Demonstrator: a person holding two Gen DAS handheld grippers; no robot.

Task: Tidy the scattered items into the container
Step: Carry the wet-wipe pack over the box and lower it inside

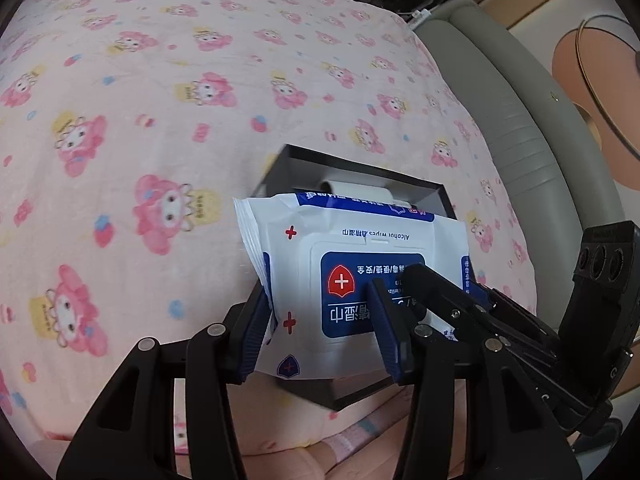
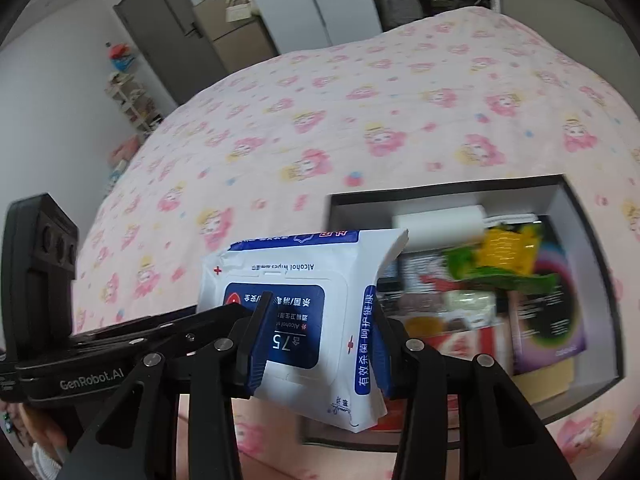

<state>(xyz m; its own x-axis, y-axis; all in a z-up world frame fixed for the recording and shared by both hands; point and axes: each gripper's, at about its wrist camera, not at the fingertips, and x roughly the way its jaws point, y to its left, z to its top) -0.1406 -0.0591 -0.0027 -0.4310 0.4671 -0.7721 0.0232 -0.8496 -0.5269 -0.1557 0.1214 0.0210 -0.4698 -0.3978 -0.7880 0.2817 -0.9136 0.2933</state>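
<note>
You held a pack of alcohol wipes (image 1: 352, 280) between both tools above the box (image 2: 592, 240) on the bed (image 1: 160, 100): the left gripper (image 1: 324, 320) clamped its left half, the right gripper (image 2: 316, 340) its right half, both sets of jaws closed on the pack. The box already held a white roll (image 2: 440, 218) and a green-and-yellow packet (image 2: 504, 256). Carrying the pack level over the open space before letting go with both looked wisest.
</note>
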